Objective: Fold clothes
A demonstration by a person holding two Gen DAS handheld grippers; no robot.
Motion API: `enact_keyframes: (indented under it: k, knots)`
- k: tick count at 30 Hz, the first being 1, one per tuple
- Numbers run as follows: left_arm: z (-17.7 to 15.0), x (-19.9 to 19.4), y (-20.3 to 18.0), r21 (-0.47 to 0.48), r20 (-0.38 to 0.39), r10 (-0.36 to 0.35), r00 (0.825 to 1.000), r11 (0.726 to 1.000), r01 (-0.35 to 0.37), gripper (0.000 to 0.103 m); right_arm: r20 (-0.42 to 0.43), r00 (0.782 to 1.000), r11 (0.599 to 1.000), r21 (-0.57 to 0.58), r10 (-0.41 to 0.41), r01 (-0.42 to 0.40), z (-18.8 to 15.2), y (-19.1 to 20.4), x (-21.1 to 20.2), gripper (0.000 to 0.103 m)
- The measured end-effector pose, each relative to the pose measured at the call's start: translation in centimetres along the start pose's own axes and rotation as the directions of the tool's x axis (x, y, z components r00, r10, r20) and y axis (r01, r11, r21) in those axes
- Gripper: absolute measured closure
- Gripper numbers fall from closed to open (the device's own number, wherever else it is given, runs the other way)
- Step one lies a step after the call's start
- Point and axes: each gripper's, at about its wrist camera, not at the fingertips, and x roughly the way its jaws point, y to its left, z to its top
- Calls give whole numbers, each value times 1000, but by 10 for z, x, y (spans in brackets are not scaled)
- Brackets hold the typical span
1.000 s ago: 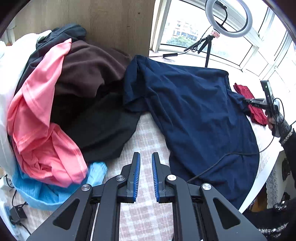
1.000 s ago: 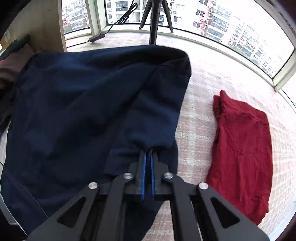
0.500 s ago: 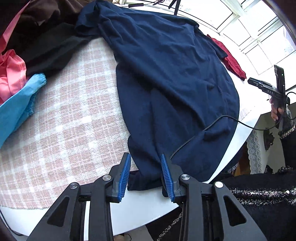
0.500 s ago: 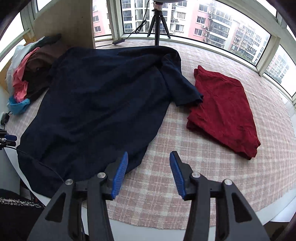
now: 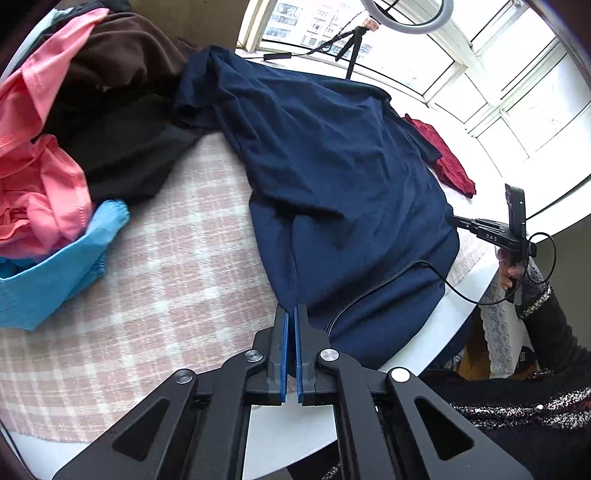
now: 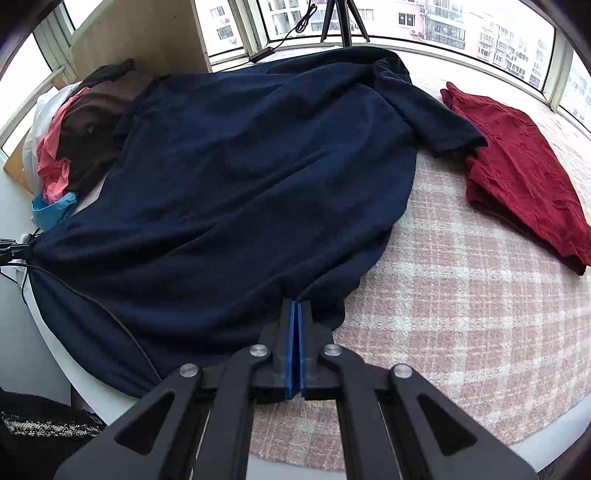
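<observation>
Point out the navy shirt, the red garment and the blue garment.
navy shirt (image 6: pixel 240 177), right wrist view, mid body.
red garment (image 6: pixel 517 162), right wrist view, middle of the fabric.
blue garment (image 5: pixel 62 273), left wrist view, middle of the fabric.

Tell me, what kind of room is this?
Probably a home room, high up by big windows: apartment blocks show outside, clothes are piled on a checked tablecloth, and a ring light stands ready for filming.

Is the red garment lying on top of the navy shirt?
No, the red garment lies beside the navy shirt on the plaid cloth, and the navy sleeve overlaps its edge.
</observation>
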Motion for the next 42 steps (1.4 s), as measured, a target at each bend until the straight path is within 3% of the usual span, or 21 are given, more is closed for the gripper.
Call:
enact_keyframes:
  k: [4,6,10,12,13,14,15,16,17,19,22,24,25,28,30,31,32,33,35,37,42]
  knots:
    - [-3,-7,41,-78,-8,150,989,986,-150,102,117,992,992,123,-44,29,16,-18,-36,101]
    - [-7,-12,50,-96,-7,126,992,987,-126,102,120,989,985,159,-84,65,22,-25,-53,100]
    - [-27,-34,33,46,-36,106,994,993,-104,101,108,991,992,113,-74,62,17,-15,-104,100]
    - [-39,-54,26,80,-30,75,997,994,-72,95,167,986,993,118,-15,-5,5,-9,-145,98]
    - [-42,-51,19,117,-37,87,996,990,-82,91,201,979,991,123,21,-46,0,-8,-164,94]
    - [-44,-48,11,153,-43,99,994,984,-91,86,234,971,988,125,55,-86,-5,-6,-183,71]
    - [-47,-44,4,190,-50,109,993,977,-98,84,230,972,991,116,46,-74,-11,0,-185,38]
    - [-50,-28,-7,233,-91,77,993,971,-54,84,205,978,995,101,-19,-2,-19,12,-181,30]
    - [-52,-12,-18,275,-133,48,990,961,-9,83,158,985,997,58,-67,59,-25,25,-161,30]
    - [-59,22,-41,366,-195,41,980,930,34,79,69,983,985,-35,-169,172,-38,52,-122,30]
    - [-59,64,-57,426,-245,83,966,904,31,80,-5,989,985,-93,-150,148,-60,68,-64,31]
    - [-51,79,-52,384,-278,69,958,922,46,86,-34,990,988,-84,-136,133,-66,67,-37,31]
    - [-45,78,-49,356,-284,41,958,932,66,102,-39,990,988,-82,-134,130,-67,67,-25,31]
    - [-25,62,-43,284,-262,-60,963,949,136,101,-38,990,990,-44,-135,133,-59,57,-7,31]
    - [-11,44,-41,272,-218,-80,973,952,139,101,-40,991,992,-24,-127,126,-52,50,3,31]
    - [-4,36,-40,265,-196,-90,976,954,141,101,-41,992,993,-17,-118,118,-48,47,6,35]
    - [3,28,-37,254,-176,-98,979,957,141,101,-43,993,994,-10,-110,110,-44,43,9,58]
    - [9,21,-34,242,-155,-100,983,961,136,101,-46,994,995,-3,-102,102,-40,39,12,100]
    - [20,11,-28,238,-113,-81,990,965,106,101,-86,993,997,-6,-81,81,-30,38,22,100]
    - [31,5,-21,224,-83,-58,995,972,75,101,-67,996,998,-39,-62,59,-23,37,17,101]
    - [80,10,-7,225,41,36,999,973,-44,101,98,993,997,-34,-68,72,42,17,-12,102]
